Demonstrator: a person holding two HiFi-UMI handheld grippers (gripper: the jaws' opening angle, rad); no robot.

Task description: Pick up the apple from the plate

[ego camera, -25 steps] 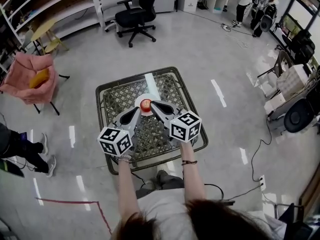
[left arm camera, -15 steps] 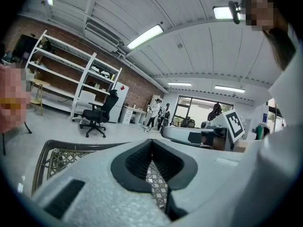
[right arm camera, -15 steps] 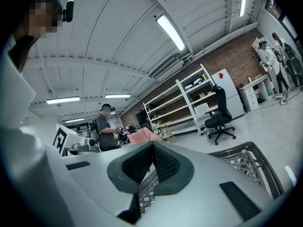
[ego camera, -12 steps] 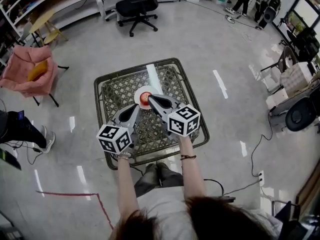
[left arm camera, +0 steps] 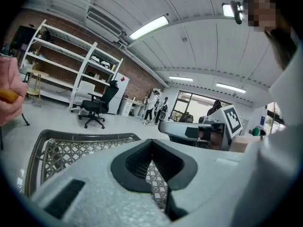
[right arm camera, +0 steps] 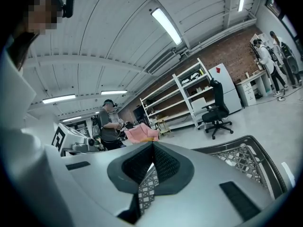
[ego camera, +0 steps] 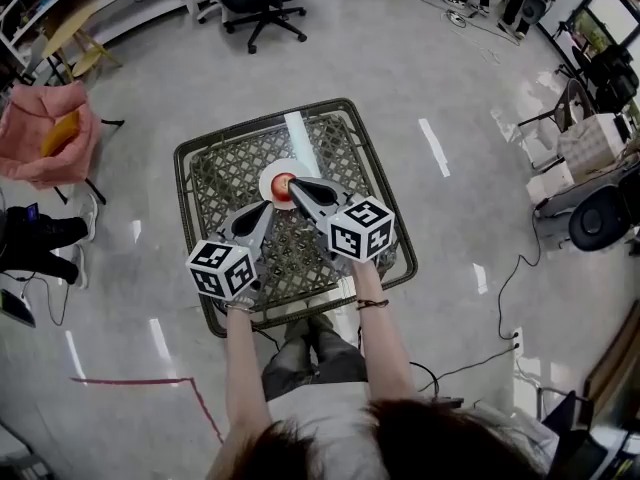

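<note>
Left tool (left arm camera: 151,142) has its jaws drawn together at the tips with nothing caught between them; only the lattice top of the bench (ego camera: 215,183) shows through the notch behind the tips. Right tool (right arm camera: 152,144) stands the same way in its own view, jaws met and empty. From the head view both tools reach out over the bench, held at arm's length by the person standing at its near edge. The apple (ego camera: 283,181) sits on a white plate (ego camera: 268,173) towards the far side of the lattice. The right tool's tip lies at the apple's right edge (whether it touches cannot be told from above), while the left tool's tip is just short of the plate's near rim, apart from the apple.
</note>
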